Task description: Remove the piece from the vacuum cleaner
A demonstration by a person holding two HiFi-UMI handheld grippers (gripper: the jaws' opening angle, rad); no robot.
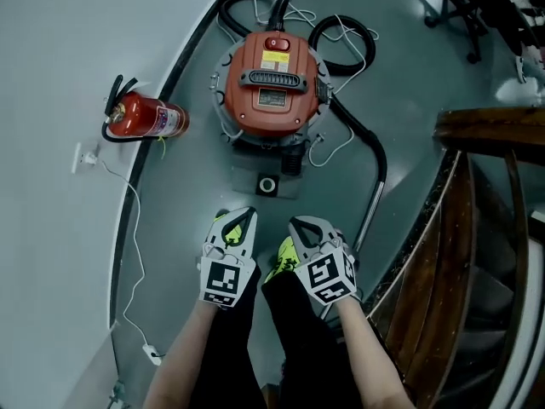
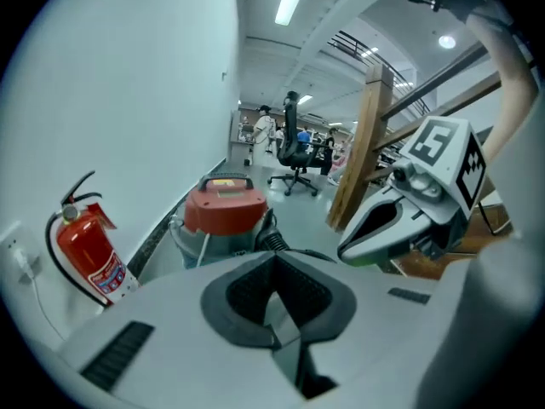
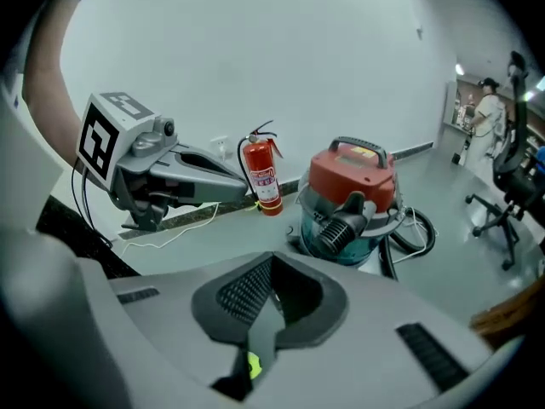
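A vacuum cleaner (image 1: 271, 83) with a red lid and a grey drum stands on the floor ahead of me. Its black hose (image 1: 358, 126) loops behind it and runs into a metal wand (image 1: 373, 204) on the right. The hose port (image 3: 345, 224) on the drum faces me. A small dark square part with a ring (image 1: 267, 184) lies at the vacuum's base. My left gripper (image 1: 243, 215) and right gripper (image 1: 298, 225) hover side by side over my feet, short of the vacuum. Both are shut with nothing between the pads (image 2: 255, 292) (image 3: 247, 292).
A red fire extinguisher (image 1: 143, 118) stands by the curved white wall on the left. A white cable (image 1: 132, 254) trails from a wall socket (image 1: 83, 156). A wooden stair railing (image 1: 477, 228) rises on the right. An office chair (image 1: 451, 2) stands far back.
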